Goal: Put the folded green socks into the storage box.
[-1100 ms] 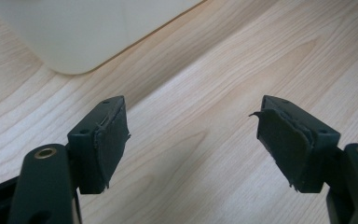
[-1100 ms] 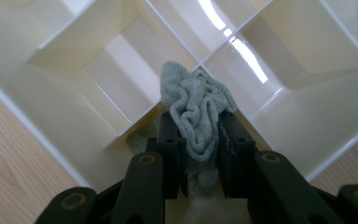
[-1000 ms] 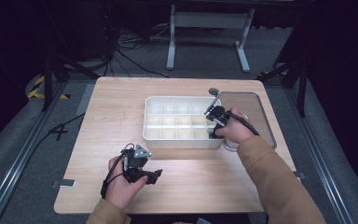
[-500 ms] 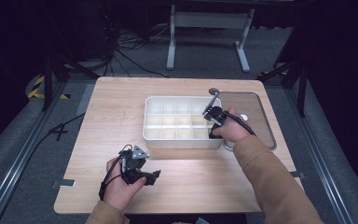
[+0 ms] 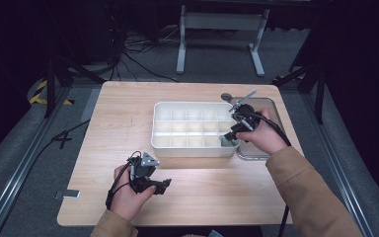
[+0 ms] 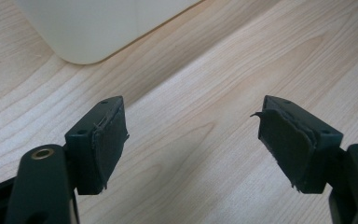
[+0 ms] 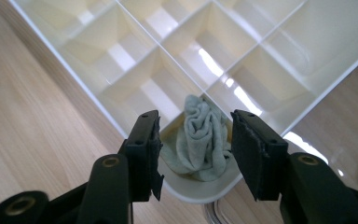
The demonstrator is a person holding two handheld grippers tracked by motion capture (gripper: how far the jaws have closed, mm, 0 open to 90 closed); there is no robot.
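Where the white compartment tray [image 7: 279, 51] reaches its near corner cell, a crumpled grey-green sock [image 7: 200, 140] lies bunched inside. Right gripper [image 7: 196, 147]: above that cell, jaws just opened, standing either side of the sock, pads clear of it. Left gripper [image 6: 191, 140]: jaws wide, nothing between, over the bare wooden table [image 6: 205, 84] near the tray's front wall.
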